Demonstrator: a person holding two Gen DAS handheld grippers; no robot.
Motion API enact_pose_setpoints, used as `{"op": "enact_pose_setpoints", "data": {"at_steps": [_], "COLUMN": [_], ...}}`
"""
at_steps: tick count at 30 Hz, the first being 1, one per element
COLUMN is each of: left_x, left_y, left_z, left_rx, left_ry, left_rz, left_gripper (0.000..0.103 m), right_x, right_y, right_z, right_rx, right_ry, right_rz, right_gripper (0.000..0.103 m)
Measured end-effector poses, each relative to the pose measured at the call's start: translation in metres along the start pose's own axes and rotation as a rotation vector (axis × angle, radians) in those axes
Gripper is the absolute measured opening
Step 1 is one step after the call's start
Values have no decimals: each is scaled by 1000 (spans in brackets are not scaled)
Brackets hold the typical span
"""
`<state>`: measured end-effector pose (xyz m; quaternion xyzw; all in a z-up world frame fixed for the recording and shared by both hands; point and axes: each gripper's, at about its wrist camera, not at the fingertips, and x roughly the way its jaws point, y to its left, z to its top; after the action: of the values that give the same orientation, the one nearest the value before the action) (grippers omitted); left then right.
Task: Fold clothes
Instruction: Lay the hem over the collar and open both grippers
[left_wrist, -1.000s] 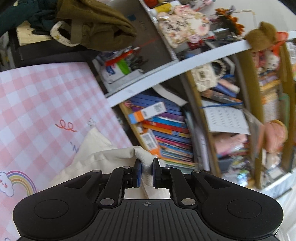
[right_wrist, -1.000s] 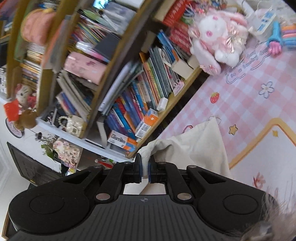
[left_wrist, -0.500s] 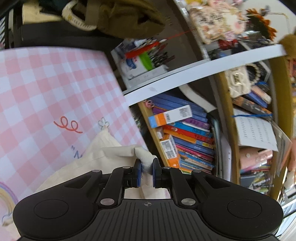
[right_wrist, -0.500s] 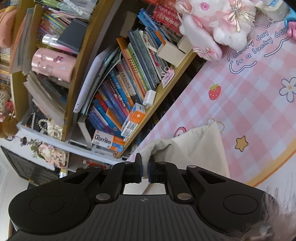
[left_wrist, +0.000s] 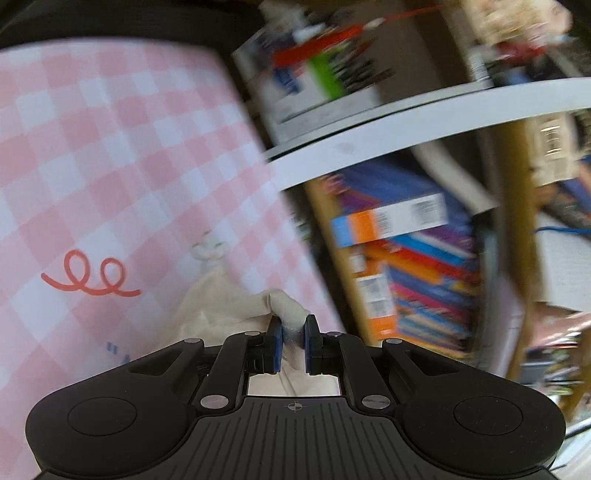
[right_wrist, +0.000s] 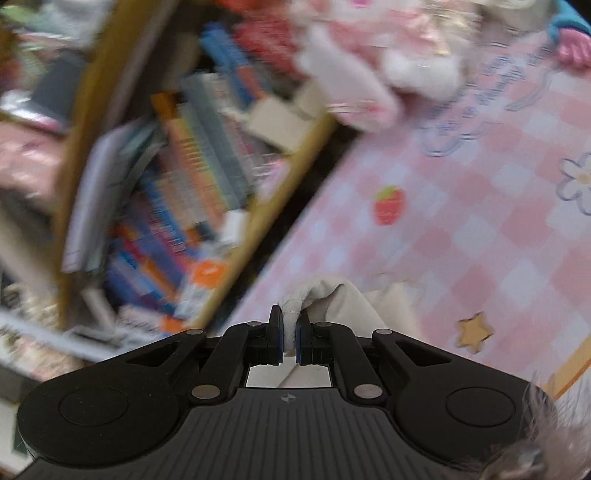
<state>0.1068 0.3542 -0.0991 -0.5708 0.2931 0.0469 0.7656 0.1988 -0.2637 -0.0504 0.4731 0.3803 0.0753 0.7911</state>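
Cream garment — one bunched edge clamped in the left gripper, another in the right gripper, likely for spreading over the checked mat.

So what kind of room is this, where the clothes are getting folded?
Probably a child's bedroom or playroom: a pink checked mat with cartoon prints, a crammed bookshelf of colourful books, and a pink plush toy beside it.

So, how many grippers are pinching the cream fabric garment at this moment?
2. The left gripper clamps a bunched fold of the cream fabric garment over the pink checked mat; the right gripper clamps another fold near the mat's edge.
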Motion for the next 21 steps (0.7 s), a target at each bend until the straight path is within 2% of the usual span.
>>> {"op": "enact_pose_setpoints", "data": {"at_steps": [3, 8, 10, 11, 12, 13, 15, 18, 21], "left_x": [16, 21, 15, 8, 0, -8, -8, -1, 21], "left_y": [14, 20, 15, 6, -4, -14, -33, -62, -79], "left_z": [1, 8, 10, 6, 0, -5, -30, -70, -99], "left_rx": [-29, -51, -9, 67, 158, 248, 417, 658, 791], "left_ry": [18, 50, 58, 34, 3, -29, -14, 44, 99], "left_rz": [49, 49, 51, 75, 108, 141, 171, 207, 247], "left_gripper": [10, 19, 35, 39, 49, 52, 52, 49, 49], "right_x": [18, 37, 35, 30, 24, 17, 5, 2, 18], "right_y": [-10, -22, -24, -23, -19, -12, 2, 29, 53], "right_z": [-1, 0, 1, 1, 0, -2, -8, -36, -75], "right_rx": [1, -7, -5, -13, -45, -96, -216, -495, -777], "right_ry": [13, 27, 16, 3, -13, -32, -66, -70, -35], "right_rz": [-73, -123, -123, -121, -127, -140, -168, -226, -305], "right_gripper": [5, 6, 9, 17, 31, 45, 47, 52, 54]}}
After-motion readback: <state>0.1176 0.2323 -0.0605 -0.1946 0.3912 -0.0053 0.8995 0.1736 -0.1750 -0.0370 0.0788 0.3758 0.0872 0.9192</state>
